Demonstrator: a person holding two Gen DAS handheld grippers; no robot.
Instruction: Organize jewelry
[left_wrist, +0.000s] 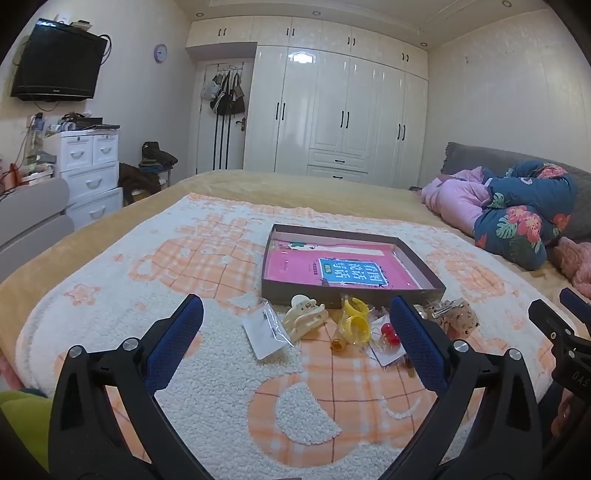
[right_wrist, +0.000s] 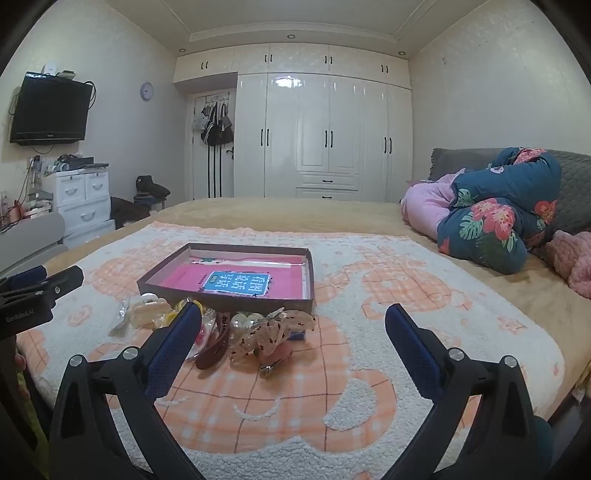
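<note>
Left wrist view: left gripper (left_wrist: 295, 314) tilts slightly downward over the blanket (left_wrist: 221, 406), jaws released, hair clips (left_wrist: 304, 319) at 12 o'clock; right gripper (right_wrist: 293, 321) likewise, empty.

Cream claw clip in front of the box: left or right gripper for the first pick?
Left, probably. The cream claw clip lies between the open left gripper fingers in its view. In the right wrist view the clip sits left of the open right gripper, outside its finger.
</note>
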